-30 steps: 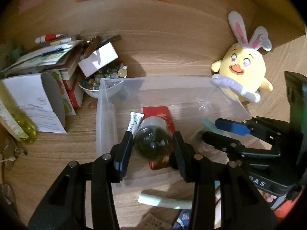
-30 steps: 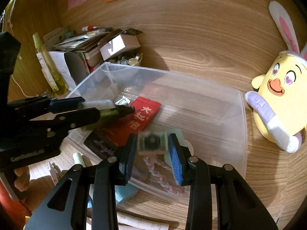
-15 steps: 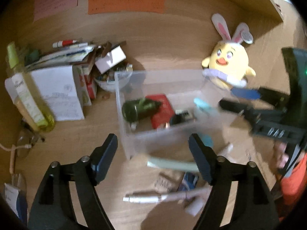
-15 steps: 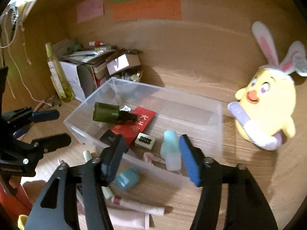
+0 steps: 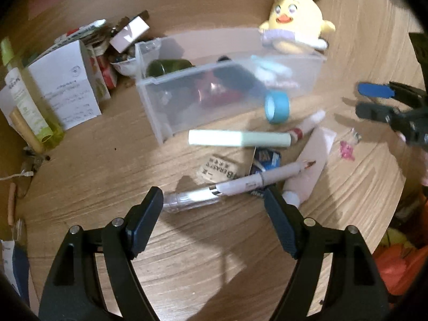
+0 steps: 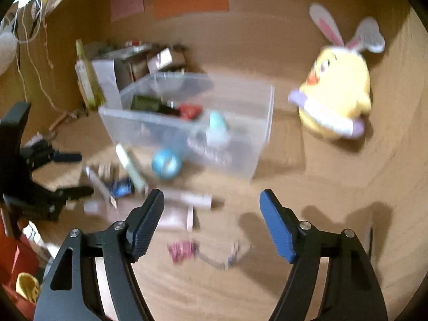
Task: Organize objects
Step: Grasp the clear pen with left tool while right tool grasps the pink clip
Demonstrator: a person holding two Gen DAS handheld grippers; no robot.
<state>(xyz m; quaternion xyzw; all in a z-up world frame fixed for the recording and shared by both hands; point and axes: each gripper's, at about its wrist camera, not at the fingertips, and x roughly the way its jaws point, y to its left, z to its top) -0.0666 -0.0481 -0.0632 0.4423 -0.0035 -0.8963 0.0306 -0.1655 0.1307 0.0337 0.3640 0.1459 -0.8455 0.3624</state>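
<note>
Clutter lies on the wooden table [image 5: 101,165] in front of the clear plastic bin [image 5: 203,99]: a white pen [image 5: 262,179], a pale green stick [image 5: 238,138], a blue tape roll [image 5: 276,105]. The left gripper [image 5: 214,208] is released, empty, above the pen. The right gripper [image 6: 211,211] is opening, holding nothing.

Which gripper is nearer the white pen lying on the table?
Left. The left gripper hovers open right over the white pen; the right gripper, jaws opening, hangs off to the side.
</note>
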